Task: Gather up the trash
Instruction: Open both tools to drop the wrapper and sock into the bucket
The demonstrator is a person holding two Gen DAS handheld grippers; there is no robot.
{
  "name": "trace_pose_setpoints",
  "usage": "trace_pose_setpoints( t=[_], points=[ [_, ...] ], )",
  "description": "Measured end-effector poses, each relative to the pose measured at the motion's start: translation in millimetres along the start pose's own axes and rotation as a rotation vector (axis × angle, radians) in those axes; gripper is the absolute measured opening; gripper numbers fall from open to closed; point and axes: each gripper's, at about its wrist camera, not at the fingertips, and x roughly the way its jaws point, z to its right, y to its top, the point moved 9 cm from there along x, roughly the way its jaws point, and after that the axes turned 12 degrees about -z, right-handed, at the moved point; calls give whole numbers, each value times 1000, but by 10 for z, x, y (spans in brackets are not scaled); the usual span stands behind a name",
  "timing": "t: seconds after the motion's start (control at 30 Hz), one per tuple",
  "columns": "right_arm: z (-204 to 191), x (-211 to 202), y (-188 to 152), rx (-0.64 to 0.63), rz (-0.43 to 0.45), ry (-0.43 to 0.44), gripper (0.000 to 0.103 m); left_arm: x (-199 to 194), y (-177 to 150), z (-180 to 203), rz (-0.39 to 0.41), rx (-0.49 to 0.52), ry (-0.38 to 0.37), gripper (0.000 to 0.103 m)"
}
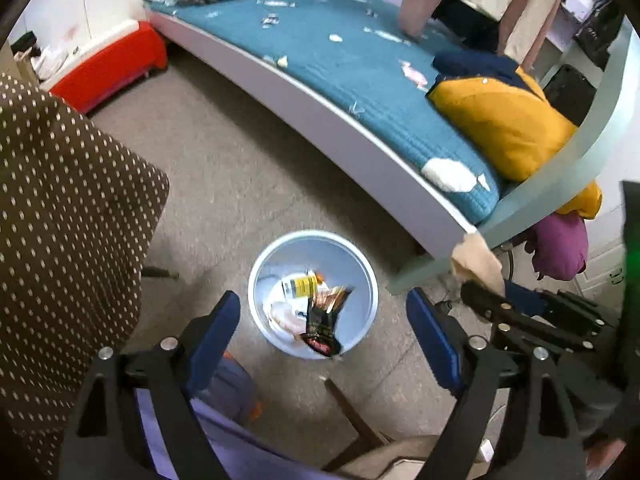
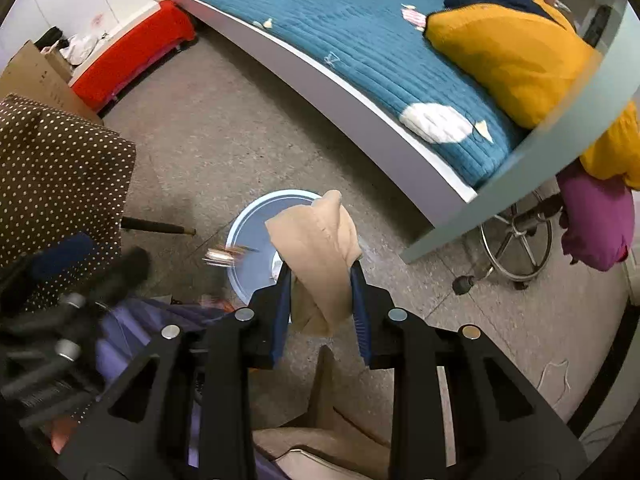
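below, the left gripper (image 1: 324, 344) stands with jaws wide apart and empty above the pale blue bin (image 1: 256, 280), where a dark snack wrapper (image 1: 324, 320) sits tilted against the near wall among other packets. the right gripper (image 2: 320, 280) is clamped on a crumpled beige paper (image 2: 316, 248), held over the bin's near rim. to drop it well, centre the paper over the opening before parting the jaws; more scraps lie on the teal bed (image 1: 360, 68).

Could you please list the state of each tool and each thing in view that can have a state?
Left tool: open, empty.
Right tool: shut on crumpled beige cloth.
Round pale blue plastic bin: upright, partly filled.
Black snack wrapper: over the bin's near rim.
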Motion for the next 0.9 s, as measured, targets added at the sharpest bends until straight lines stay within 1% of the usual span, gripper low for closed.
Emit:
trace_pose_setpoints(
  t=[0.13, 0.23, 0.37, 0.4, 0.43, 0.47, 0.5, 0.53, 0.57, 0.7, 0.77, 0.9],
  points=[
    [-8, 92, 11, -1, -21, -6, 28, 50, -47, -225, -26, -35, 24, 83],
    [-121, 133, 32, -26, -31, 3, 28, 62, -90, -401, -31, -64, 55, 83],
    [-333, 131, 105, -73, -26, 10, 30, 21, -135, -597, -35, -98, 73, 83],
    [-377, 115, 128, -86, -16, 7, 35, 8, -143, -634, -33, -103, 82, 83],
    [-402, 106, 140, -96, -9, 2, 45, -6, -144, -671, -30, -110, 93, 83],
    [-421, 86, 166, -106, 4, -15, 67, -19, -153, -701, -28, -117, 97, 83],
    [-423, 54, 192, -108, 31, -45, 70, -32, -161, -718, -28, -121, 97, 83],
    [-421, 21, 212, -113, 60, -76, 70, -42, -171, -740, -28, -126, 98, 83],
    [-425, 15, 213, -127, 69, -96, 70, -48, -180, -753, -28, -128, 101, 83],
    [-424, 72, 162, -129, 37, -63, 70, -33, -206, -752, -38, -128, 112, 83],
    [-403, 82, 138, -124, 36, -71, 70, -12, -213, -735, -42, -131, 113, 83],
    [-398, 74, 93, -116, 25, -57, 70, 23, -219, -674, -43, -117, 119, 83]
  ],
)
